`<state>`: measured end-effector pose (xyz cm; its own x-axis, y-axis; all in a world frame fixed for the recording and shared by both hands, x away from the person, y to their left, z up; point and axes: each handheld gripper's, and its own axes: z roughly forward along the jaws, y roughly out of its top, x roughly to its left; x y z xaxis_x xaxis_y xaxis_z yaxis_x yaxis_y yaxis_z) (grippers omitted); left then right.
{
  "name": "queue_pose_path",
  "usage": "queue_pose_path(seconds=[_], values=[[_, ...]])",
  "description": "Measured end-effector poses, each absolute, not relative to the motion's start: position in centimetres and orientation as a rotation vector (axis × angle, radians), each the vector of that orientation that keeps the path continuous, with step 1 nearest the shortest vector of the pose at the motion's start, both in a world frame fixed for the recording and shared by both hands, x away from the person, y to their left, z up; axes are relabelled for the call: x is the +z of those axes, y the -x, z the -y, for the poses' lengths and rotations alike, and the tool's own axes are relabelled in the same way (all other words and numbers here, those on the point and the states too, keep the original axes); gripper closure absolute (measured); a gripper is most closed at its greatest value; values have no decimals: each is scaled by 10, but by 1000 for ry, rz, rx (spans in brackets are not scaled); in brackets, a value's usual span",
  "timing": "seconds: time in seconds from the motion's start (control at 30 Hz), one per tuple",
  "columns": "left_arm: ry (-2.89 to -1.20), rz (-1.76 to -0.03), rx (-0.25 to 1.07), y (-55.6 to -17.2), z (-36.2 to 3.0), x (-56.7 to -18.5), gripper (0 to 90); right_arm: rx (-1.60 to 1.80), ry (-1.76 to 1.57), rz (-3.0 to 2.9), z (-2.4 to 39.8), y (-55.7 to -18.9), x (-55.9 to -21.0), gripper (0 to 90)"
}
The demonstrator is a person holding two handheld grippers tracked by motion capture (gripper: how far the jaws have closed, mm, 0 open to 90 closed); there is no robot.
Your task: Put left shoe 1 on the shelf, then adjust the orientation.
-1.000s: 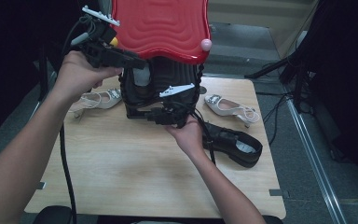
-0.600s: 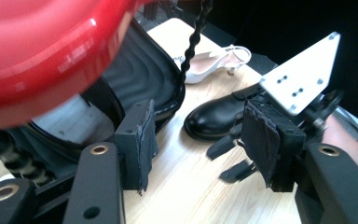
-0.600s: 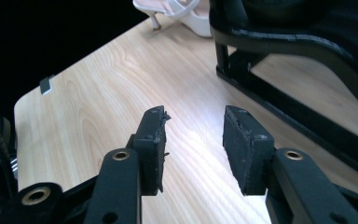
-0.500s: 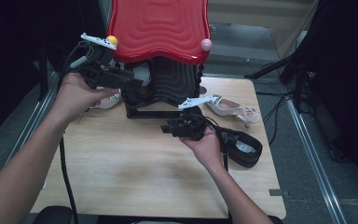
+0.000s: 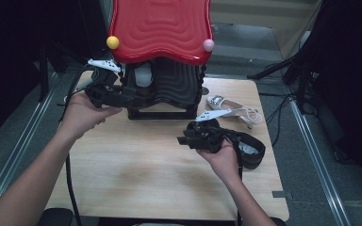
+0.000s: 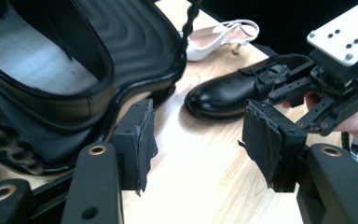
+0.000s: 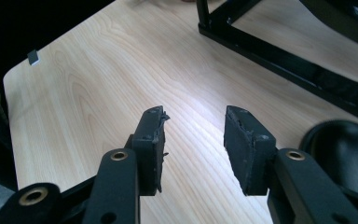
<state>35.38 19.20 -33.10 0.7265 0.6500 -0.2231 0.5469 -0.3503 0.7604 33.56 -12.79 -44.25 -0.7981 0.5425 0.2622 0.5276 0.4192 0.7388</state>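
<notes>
Left gripper [image 5: 122,94] low beside rack [image 5: 162,113]

Wood table [image 5: 136,179]: rack [image 5: 162,112], blk boot [image 5: 250,148], wht heel [image 5: 238,107].

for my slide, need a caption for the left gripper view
Open left claw beside glossy black shoe rack, facing black leather boot on wooden table.

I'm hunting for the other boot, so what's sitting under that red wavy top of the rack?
Under the red top the black rack holds one black shoe on its ribbed shelf. The red top covers the rest of that shelf, so more may be hidden.
</notes>
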Motion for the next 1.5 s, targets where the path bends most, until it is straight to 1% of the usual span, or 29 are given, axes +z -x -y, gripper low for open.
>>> queue_pose_path(seconds=[0.3,1.0,1.2,1.37,1.5], values=[[-2067,-912,120,-351,-188,-364,441,1327,-1038,-2625,153,-326,-452,582],[-2107,-945,46,-336,-181,-436,450,1262,-1092,-2628,188,-316,-471,579],[-2110,-929,39,-329,-176,-447,455,1254,-1125,-2620,198,-317,-474,582],[-2077,-932,17,-325,-177,-453,458,1237,-1149,-2606,209,-318,-472,582],[-2091,-940,26,-323,-178,-458,461,1229,-1156,-2588,220,-318,-469,587]])
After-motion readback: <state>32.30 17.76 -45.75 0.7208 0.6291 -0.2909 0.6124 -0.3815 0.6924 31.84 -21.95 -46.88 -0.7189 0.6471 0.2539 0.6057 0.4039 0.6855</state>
